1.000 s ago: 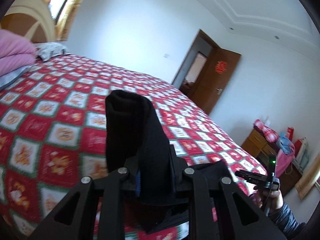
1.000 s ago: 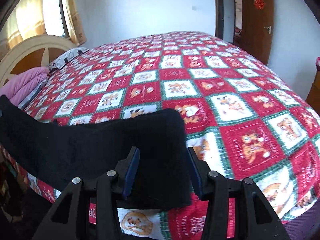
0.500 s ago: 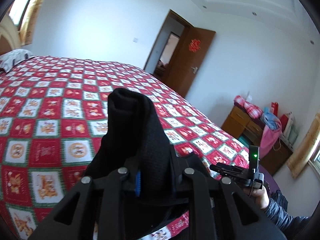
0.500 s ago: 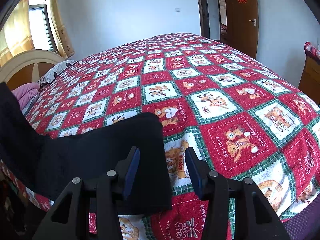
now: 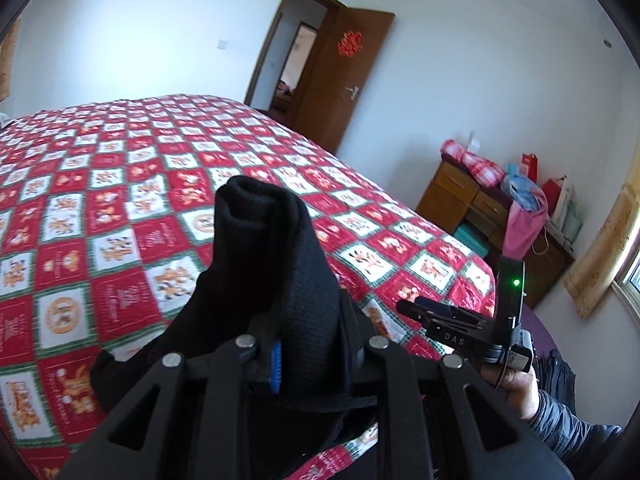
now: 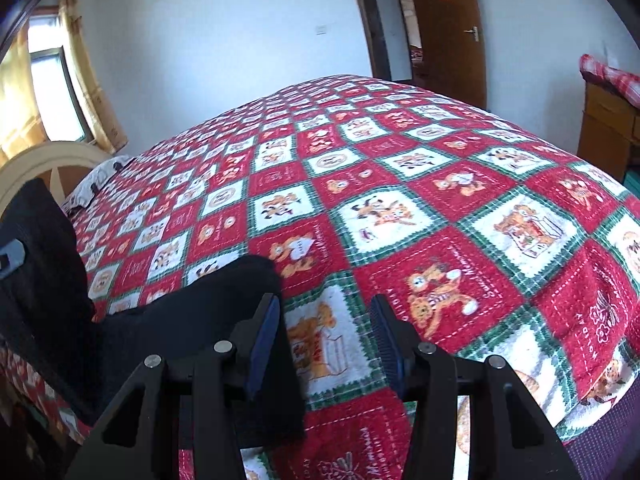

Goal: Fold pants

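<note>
Pants point(image 5: 276, 264), black, bunched and lifted off the bed point(image 5: 120, 184), clamped in the nearly closed left claw point(image 5: 310, 354), likely to carry one end over for a fold; remainder trails across the quilt edge. Right claw point(image 6: 324, 344) half open, gripping nothing, cloth just beside its left pad point(image 6: 262, 344).

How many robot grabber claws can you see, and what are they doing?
2. The left gripper is clamped on the black pants over the bed. The right gripper is open beside the pants' edge, holding nothing.
</note>
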A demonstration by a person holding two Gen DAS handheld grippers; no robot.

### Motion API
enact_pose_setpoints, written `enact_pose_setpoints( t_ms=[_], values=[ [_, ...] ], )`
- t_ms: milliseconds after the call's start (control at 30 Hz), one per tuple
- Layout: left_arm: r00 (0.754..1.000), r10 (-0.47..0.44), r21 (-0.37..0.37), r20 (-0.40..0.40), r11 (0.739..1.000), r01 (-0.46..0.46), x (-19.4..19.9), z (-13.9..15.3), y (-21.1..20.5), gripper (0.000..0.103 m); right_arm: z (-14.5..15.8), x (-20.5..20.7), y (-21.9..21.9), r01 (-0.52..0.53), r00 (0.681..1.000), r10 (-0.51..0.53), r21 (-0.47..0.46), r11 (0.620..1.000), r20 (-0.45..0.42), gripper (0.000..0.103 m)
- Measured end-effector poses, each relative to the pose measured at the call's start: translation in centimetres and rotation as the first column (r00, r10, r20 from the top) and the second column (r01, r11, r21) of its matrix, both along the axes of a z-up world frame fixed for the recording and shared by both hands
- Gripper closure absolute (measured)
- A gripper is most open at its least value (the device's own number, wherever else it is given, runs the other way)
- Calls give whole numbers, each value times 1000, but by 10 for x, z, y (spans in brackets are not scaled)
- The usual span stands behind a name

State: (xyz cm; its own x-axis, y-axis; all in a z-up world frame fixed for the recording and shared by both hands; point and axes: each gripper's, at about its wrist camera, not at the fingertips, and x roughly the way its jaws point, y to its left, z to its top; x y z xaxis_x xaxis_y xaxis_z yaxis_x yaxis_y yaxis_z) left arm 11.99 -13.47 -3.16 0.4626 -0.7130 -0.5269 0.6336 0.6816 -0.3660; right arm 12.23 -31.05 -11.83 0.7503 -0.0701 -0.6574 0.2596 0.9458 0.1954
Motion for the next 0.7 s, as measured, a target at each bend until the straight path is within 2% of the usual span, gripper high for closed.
enact_pose_setpoints(
  t_ms=[233, 400, 567, 700],
  values=[
    [997, -65, 48, -37, 997, 67, 6, -13, -47, 81, 2, -2, -12, 40, 999, -41, 26, 999, 15, 54],
    [994, -82, 105, -69, 990, 89, 13, -38, -77, 81, 0, -3, -17, 57, 998, -57, 50, 997, 18, 54],
    [996, -75, 180, -57, 980, 84, 13, -63, -94, 80, -7, 0, -17, 47, 999, -48, 73, 996, 5, 54],
    [995, -89, 198, -47, 975, 97, 6, -69, -108, 76, -12, 2, -17, 44, 999, -44, 77, 996, -3, 54]
  ],
)
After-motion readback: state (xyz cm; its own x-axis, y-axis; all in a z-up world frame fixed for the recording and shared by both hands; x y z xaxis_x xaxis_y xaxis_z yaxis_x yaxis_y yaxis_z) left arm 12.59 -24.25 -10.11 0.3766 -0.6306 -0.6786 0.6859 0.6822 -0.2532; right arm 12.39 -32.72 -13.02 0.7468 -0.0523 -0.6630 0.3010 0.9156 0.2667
